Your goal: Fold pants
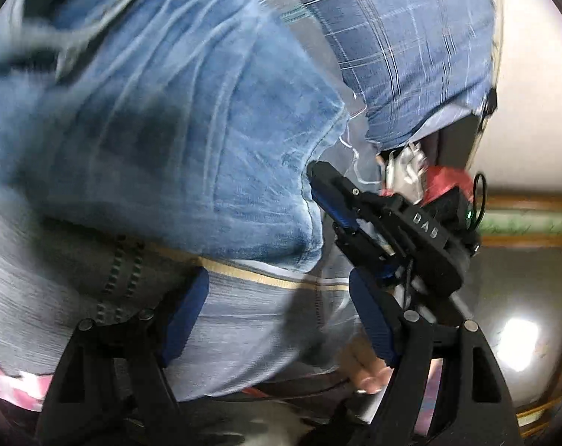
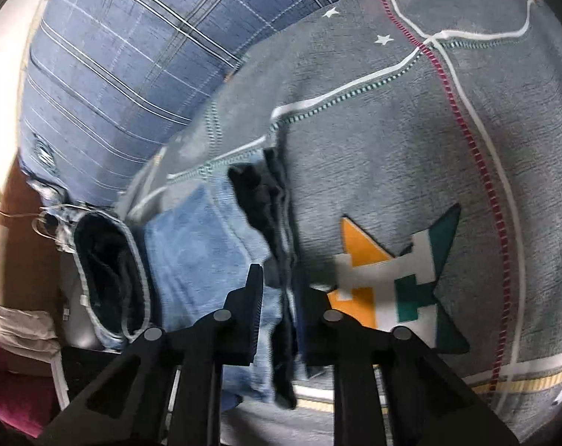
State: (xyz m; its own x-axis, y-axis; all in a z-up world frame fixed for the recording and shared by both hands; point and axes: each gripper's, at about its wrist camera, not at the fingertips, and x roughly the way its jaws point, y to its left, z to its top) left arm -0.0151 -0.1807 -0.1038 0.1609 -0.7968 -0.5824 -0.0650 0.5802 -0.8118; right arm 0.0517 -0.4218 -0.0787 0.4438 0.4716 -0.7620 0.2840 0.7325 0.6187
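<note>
The blue denim pants lie on a grey patterned bed cover and fill most of the left wrist view. My left gripper is open above the cover, just short of the pants, with nothing between its blue pads. My right gripper shows in the left wrist view at the pants' right edge. In the right wrist view my right gripper is shut on a bunched edge of the pants, with dark lining running between its fingers. An open pant-leg end lies at the left.
A blue plaid pillow lies behind the pants. The grey cover has white and red lines and an orange, white and green patch. A white wall and a wooden rail are at the right.
</note>
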